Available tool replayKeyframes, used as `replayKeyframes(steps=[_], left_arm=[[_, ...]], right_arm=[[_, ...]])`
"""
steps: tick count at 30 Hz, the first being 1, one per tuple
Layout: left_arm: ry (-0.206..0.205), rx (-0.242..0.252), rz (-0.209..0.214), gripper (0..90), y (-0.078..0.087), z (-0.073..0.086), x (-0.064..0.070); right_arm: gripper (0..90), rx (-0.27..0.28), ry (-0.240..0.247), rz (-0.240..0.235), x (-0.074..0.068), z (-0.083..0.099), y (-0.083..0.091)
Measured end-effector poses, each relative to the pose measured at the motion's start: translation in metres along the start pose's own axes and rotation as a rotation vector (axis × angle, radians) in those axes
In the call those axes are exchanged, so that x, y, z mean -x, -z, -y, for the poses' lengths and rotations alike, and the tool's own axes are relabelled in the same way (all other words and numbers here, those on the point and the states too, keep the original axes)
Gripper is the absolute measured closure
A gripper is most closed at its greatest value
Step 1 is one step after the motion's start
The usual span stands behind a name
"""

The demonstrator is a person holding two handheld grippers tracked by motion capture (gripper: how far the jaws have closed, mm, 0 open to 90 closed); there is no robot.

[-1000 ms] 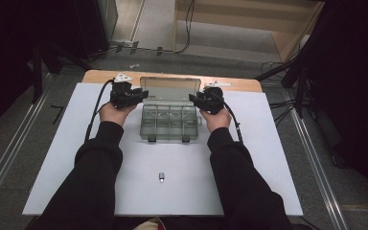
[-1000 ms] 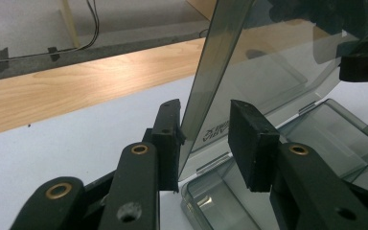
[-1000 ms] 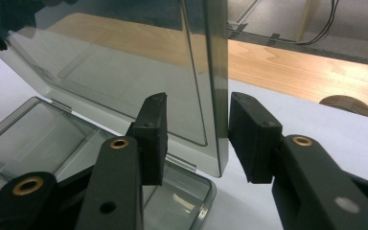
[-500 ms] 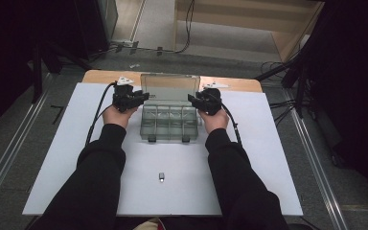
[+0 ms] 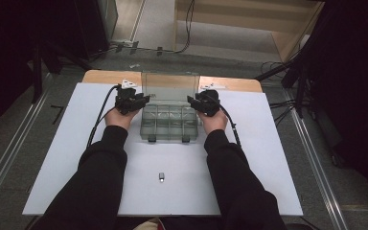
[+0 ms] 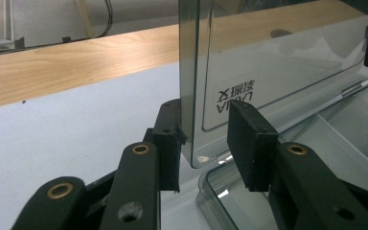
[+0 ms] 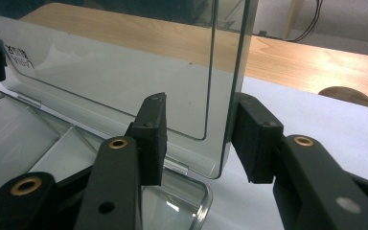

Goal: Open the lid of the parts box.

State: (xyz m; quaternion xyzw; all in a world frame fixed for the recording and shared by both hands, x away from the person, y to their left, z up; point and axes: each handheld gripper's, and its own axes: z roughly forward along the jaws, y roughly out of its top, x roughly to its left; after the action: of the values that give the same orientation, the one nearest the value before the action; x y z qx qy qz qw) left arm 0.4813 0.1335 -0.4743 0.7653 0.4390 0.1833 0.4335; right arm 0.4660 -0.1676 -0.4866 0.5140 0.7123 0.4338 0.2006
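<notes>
A clear plastic compartment box (image 5: 169, 129) sits at the far middle of the white table, its lid (image 5: 170, 86) standing upright. My left gripper (image 5: 143, 99) is at the lid's left edge and is open. In the left gripper view the lid (image 6: 278, 62) edge runs between the gripper's (image 6: 206, 143) jaws; the left pad (image 6: 168, 143) touches it and the right pad is clear of it. My right gripper (image 5: 192, 100) is open at the lid's right edge. In the right gripper view that gripper (image 7: 203, 139) straddles the lid (image 7: 124, 72), which lies close to the right pad (image 7: 254, 139).
A small grey metal piece (image 5: 161, 177) lies on the white table top (image 5: 268, 158) near me, between my forearms. A wooden strip (image 5: 230, 84) runs along the table's far edge. Cables (image 5: 100, 117) trail from both grippers.
Both grippers have edged slightly nearer to me along the lid's side edges. The lid stays upright and the box has not moved.
</notes>
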Motion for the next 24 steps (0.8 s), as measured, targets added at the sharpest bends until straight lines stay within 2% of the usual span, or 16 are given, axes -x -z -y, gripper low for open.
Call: replayKeyframes(steps=[9, 14, 24], left_arm=[[0.025, 0.006, 0.004, 65.9, -0.0028, 0.0005, -0.0007], [0.055, 0.01, 0.006, 64.5, -0.0056, 0.0008, -0.0012], [0.07, 0.014, 0.004, 58.5, -0.0095, 0.0018, 0.0008]], right_arm=[[56.5, -0.007, -0.005, 0.008, -0.0003, 0.0011, 0.0002], [56.5, 0.004, -0.01, 0.025, -0.0006, 0.0029, -0.0037], [55.7, 0.013, -0.022, 0.037, -0.0006, 0.0049, -0.0089]])
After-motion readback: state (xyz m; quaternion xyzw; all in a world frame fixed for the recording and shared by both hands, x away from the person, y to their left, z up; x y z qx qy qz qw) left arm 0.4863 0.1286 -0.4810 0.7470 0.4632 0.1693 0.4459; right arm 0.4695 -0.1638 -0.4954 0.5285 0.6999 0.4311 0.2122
